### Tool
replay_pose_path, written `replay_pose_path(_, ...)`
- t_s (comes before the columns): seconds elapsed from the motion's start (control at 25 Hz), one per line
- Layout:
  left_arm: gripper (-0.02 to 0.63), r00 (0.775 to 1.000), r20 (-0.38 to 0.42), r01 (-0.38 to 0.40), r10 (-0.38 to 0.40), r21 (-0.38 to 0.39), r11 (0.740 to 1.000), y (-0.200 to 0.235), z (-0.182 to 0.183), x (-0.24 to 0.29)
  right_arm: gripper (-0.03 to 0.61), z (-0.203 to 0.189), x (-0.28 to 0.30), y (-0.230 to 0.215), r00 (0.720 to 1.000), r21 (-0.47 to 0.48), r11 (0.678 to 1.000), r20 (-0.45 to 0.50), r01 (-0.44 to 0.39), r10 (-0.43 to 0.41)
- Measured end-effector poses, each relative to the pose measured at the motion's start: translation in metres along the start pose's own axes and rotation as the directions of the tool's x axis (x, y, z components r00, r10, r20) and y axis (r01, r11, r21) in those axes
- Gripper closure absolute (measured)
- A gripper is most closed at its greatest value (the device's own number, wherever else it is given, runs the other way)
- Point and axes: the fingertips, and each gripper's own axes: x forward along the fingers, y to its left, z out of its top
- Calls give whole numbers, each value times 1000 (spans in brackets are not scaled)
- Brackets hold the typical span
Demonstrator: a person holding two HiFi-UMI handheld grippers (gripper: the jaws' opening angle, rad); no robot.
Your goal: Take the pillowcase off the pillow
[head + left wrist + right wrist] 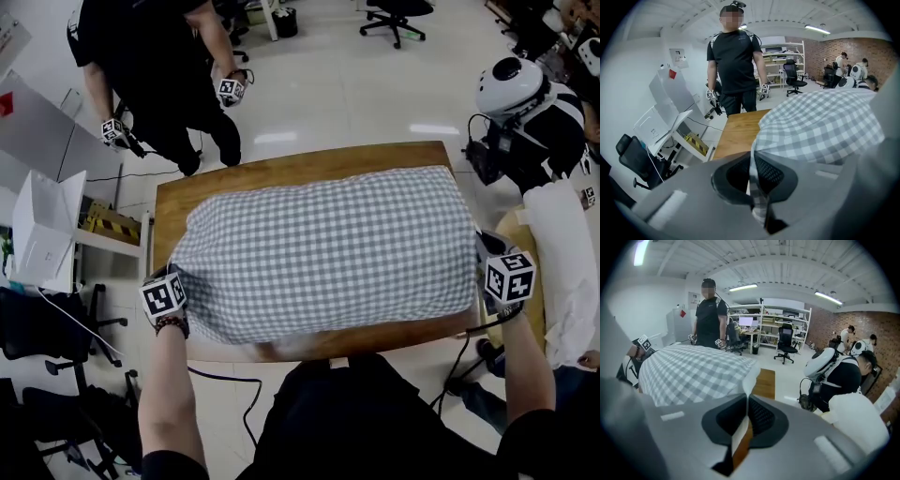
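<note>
Checked pillowcase lies filled, flat on counter. Left tool is clamped on its near-left corner cloth. Right tool is clamped on white edge at near-right. Judged soft, light and limp, so best gripped by corner folds.

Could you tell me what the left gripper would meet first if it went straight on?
The left gripper, shut on the checked pillowcase, would likely push into that pillowcase first; depth is unclear.

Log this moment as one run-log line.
left gripper: shut on pillowcase corner | right gripper: shut on white fabric edge | pillowcase: not yet off, lying on wooden table
</note>
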Motion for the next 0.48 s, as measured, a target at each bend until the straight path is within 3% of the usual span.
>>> replay_pose_path(0.48, 607, 1000, -1, 1, -1, -78, 997, 49, 4, -17, 569, 11, -10, 20, 998, -16, 997, -1, 70, -70)
